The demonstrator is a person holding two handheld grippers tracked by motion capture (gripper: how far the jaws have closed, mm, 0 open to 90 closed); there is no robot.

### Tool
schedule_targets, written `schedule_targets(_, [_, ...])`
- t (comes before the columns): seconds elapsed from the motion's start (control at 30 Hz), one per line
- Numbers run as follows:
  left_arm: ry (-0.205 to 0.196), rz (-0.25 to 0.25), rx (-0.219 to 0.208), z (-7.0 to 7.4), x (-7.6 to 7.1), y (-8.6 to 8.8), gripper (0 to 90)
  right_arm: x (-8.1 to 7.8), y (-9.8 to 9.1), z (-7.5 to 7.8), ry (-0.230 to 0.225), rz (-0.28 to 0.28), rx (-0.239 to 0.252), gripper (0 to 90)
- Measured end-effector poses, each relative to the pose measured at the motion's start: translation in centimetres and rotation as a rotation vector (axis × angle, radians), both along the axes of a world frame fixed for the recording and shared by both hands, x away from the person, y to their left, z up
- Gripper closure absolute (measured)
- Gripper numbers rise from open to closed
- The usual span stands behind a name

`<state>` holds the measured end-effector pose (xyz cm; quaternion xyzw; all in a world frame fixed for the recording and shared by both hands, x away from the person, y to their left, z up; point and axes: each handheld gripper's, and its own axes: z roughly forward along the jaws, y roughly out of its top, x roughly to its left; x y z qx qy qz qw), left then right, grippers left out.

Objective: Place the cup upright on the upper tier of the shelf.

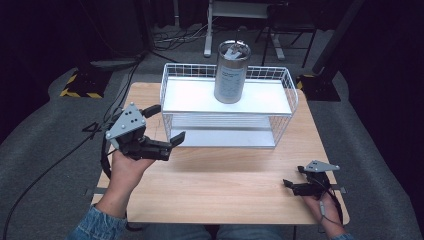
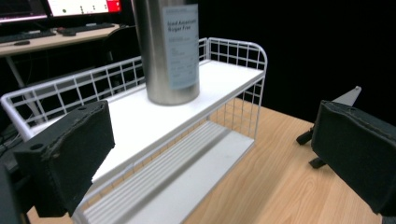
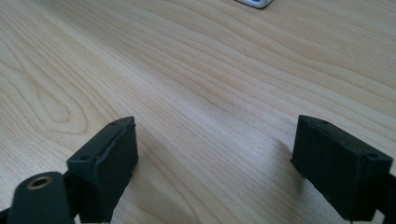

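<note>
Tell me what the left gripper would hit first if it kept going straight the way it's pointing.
Most likely the white wire rack. The left gripper is open and aimed at the rack's front edge, with the metal can standing further back on the top shelf. Depth is uncertain.

Right gripper low over bare wooden table; black fingers spread wide

**Silver, white and pale wood**

The can is brushed silver with a pale grey-blue label (dark print). The wire rack is white, shelves included. The table shows light, streaked wood grain. Both grippers are black with grey plates.
</note>
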<state>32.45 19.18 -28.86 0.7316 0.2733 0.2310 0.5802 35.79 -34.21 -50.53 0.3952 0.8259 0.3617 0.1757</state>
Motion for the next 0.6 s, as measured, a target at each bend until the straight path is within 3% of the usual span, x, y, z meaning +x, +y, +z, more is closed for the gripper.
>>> schedule_targets(0.43, [0.087, 0.034, 0.023, -4.4, -0.9, 2.3, 0.1, 0.0, 0.0, 0.0, 0.0, 0.0, 0.0, 14.5])
schedule_targets(0.6, [0.129, 0.047, 0.065, -6.3, -1.2, 3.0, 0.1, 0.0, 0.0, 0.0, 0.001, 0.0, 0.0, 14.5])
